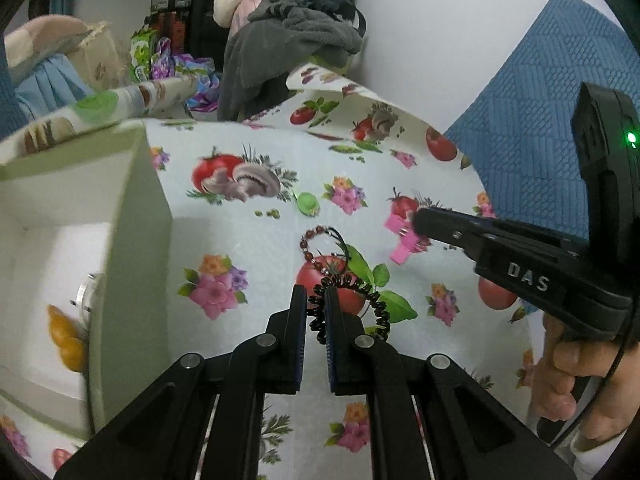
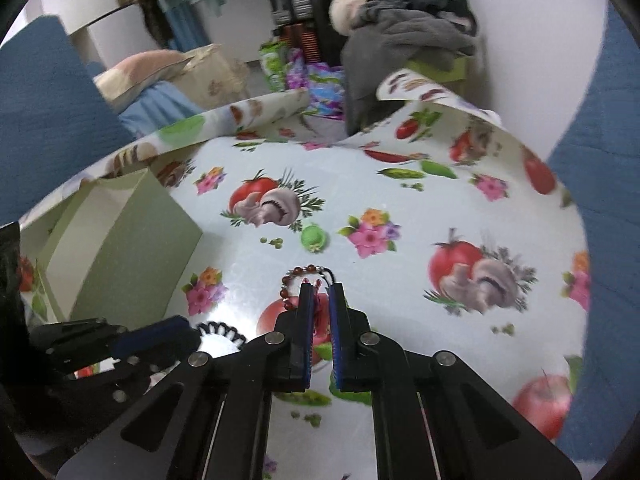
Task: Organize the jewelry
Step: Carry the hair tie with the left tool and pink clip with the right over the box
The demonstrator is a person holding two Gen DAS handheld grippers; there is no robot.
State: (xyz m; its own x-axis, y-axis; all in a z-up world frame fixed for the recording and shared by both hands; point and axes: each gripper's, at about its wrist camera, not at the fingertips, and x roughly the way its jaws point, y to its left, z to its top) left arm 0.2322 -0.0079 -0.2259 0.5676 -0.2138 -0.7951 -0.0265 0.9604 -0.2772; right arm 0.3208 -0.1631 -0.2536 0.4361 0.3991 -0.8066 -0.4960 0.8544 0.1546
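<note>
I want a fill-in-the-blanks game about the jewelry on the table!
1. The left gripper is shut on a black ____ hair tie.
2. The right gripper is holding a hair clip whose colour is ____.
3. The beaded bracelet lies on a printed red ____.
4. The open box has pale ____ outer walls.

Missing words: coiled; pink; tomato; green

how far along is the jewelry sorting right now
Early to midway. Done: an orange piece already lies in the green box. In hand: the left gripper is shut on the black coil band, and the right gripper is closed around the pink clip. Left: the bead bracelet lies on the tablecloth.
</note>
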